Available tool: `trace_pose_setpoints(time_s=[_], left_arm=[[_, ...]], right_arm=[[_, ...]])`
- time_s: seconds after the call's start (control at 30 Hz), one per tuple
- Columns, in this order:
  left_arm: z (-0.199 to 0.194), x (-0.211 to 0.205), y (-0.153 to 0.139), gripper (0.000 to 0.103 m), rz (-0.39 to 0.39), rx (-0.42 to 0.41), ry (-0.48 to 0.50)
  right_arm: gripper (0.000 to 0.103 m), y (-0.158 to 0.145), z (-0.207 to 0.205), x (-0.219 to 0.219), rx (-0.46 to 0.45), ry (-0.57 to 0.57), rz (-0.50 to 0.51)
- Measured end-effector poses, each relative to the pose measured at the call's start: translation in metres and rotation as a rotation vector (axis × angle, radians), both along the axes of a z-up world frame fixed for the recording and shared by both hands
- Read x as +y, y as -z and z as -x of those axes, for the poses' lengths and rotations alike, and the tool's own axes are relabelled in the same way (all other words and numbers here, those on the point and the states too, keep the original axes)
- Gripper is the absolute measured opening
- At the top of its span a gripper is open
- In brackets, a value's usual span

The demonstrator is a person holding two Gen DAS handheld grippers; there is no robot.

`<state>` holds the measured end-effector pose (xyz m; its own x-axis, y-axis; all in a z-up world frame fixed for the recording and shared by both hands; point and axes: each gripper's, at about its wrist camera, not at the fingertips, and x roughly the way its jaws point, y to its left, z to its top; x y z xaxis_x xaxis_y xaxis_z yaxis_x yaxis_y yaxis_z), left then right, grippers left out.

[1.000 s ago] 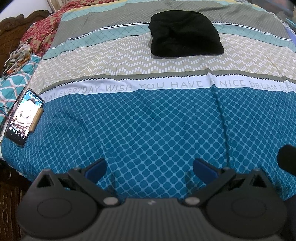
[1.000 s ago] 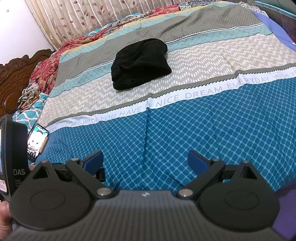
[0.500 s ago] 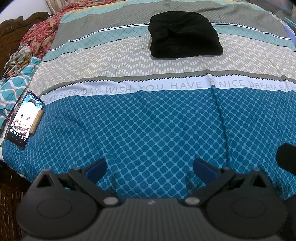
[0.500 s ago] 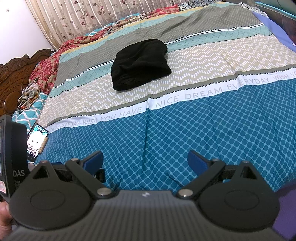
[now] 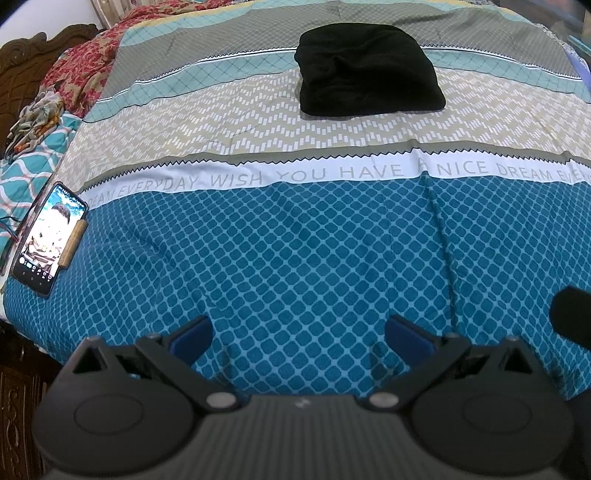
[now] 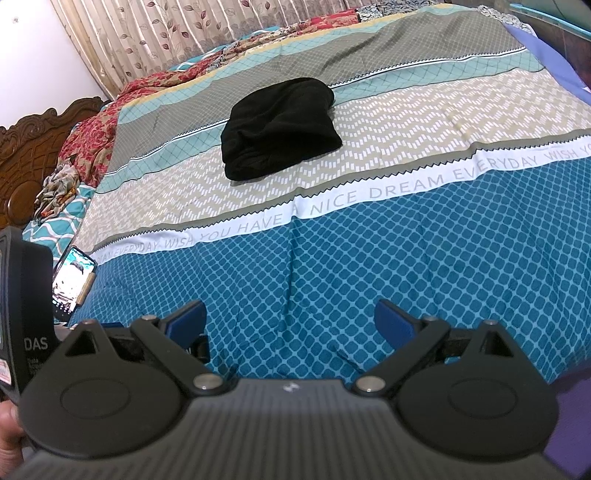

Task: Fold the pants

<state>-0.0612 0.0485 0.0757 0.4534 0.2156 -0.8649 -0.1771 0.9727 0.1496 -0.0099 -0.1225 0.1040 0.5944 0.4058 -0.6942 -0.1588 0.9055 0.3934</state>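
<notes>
Black pants (image 5: 365,68) (image 6: 279,127) lie folded into a compact bundle on the far beige and teal bands of the patterned bedspread. My left gripper (image 5: 300,334) is open over the near blue band, well short of the pants, with nothing between its blue pads. My right gripper (image 6: 290,321) is also open and empty, held over the same blue band near the bed's front edge. The left gripper's black body (image 6: 26,314) shows at the left edge of the right wrist view.
A lit phone (image 5: 48,240) (image 6: 72,280) lies at the bed's left edge. Rumpled red and teal bedding (image 5: 55,99) is piled by the carved wooden headboard (image 6: 26,155). A leaf-print curtain (image 6: 192,33) hangs behind. A hand (image 6: 9,439) shows at lower left.
Both grippers stay open. The views have shifted only slightly, with the pants in the same place on the bed.
</notes>
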Motion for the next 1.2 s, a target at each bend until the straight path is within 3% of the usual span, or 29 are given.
trace_pose_setpoints(time_s=[1.2], left_arm=[[-0.0028, -0.0002, 0.0067, 0.103, 0.012, 0.028, -0.009]], right_arm=[[0.099, -0.0014, -0.0002, 0.0015, 0.005, 0.005, -0.004]])
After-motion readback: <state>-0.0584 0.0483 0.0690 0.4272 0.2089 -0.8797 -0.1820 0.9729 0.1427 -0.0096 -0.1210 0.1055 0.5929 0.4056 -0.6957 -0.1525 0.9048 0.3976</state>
